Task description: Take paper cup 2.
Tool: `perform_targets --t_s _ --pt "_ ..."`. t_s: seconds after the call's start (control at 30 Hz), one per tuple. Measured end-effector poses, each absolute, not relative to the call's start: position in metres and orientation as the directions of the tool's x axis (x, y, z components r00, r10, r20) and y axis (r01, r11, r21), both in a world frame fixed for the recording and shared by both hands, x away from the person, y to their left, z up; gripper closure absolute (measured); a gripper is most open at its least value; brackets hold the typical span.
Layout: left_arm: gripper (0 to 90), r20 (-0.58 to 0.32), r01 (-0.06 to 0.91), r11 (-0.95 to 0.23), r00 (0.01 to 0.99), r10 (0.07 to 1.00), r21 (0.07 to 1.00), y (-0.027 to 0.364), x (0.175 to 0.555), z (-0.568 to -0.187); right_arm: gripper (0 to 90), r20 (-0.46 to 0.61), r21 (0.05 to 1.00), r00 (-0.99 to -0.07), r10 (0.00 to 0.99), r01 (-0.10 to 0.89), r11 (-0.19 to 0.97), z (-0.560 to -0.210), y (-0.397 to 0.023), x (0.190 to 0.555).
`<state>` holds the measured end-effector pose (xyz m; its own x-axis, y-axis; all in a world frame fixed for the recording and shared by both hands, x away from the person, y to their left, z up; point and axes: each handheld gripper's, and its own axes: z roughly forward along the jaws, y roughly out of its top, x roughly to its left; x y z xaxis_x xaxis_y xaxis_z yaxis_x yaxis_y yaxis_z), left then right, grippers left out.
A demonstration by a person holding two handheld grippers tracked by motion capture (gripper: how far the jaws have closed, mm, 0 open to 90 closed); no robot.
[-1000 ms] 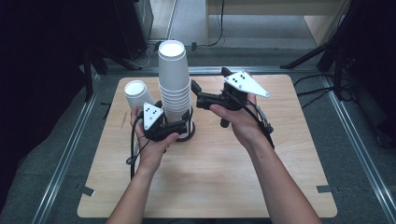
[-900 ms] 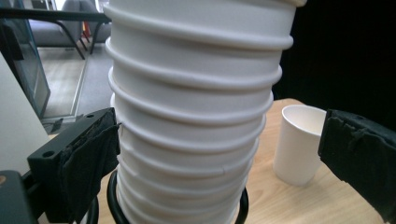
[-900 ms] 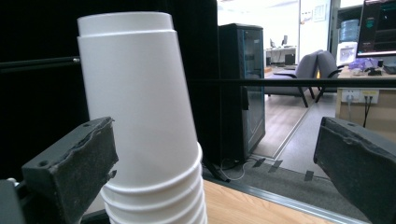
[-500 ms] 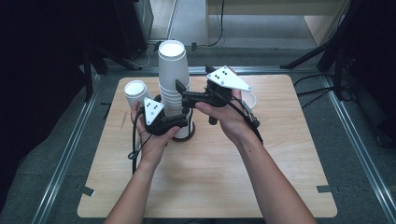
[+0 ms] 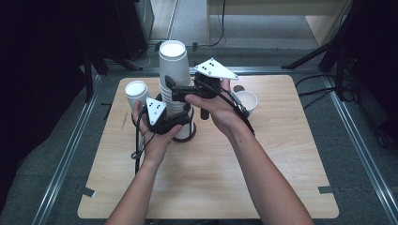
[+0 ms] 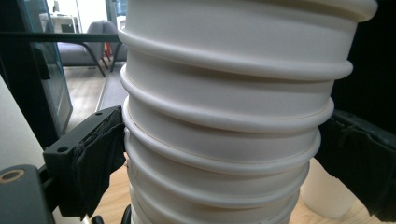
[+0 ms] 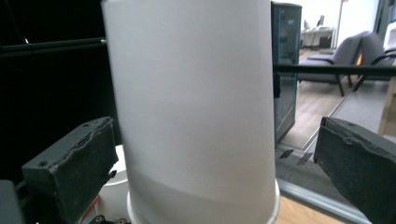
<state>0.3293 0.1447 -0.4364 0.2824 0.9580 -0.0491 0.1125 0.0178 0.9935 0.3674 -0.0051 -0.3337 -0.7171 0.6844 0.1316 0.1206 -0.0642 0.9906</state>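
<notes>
Right gripper (image 5: pixel 170 89) moved in; cup stack (image 5: pixel 172 70) btwn both grippers' jaws

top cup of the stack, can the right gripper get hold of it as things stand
Probably yes: the right gripper has its jaws open on either side of the top cup, with nothing between pads and cup wall.
</notes>
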Motion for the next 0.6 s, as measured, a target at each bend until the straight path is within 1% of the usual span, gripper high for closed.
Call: perform_targets --t_s 0.1,0.13,0.33,0.43,0.5,0.6 --pt "3.4 -0.051 0.115 0.019 0.281 0.958 0.993 0.145 0.329 -0.436 0.0 0.149 0.988 -0.722 0.675 0.141 -0.067 -0.335 -0.004 0.371" --pt "3.4 -0.05 0.118 0.017 0.28 0.959 0.993 0.145 0.329 -0.436 0.0 0.164 0.985 -0.731 0.662 0.162 -0.065 -0.337 -0.002 0.374" --pt "3.5 -0.05 0.122 0.016 0.282 0.958 0.992 0.145 0.329 -0.435 0.0 0.199 0.978 -0.736 0.647 0.19 -0.085 -0.337 0.001 0.379" --pt "3.7 -0.062 0.13 0.025 0.286 0.956 0.991 0.146 0.329 -0.434 0.0 0.187 0.976 -0.743 0.643 0.213 -0.037 -0.337 0.007 0.383" --pt "3.7 -0.062 0.131 0.025 0.287 0.956 0.991 0.146 0.329 -0.434 0.2 0.187 0.975 -0.743 0.642 0.22 -0.03 -0.337 0.008 0.384" --pt "4.0 -0.06 0.128 0.024 0.29 0.955 0.991 0.147 0.329 -0.434 5.4 0.185 0.974 -0.744 0.642 0.227 -0.018 -0.337 0.009 0.385"
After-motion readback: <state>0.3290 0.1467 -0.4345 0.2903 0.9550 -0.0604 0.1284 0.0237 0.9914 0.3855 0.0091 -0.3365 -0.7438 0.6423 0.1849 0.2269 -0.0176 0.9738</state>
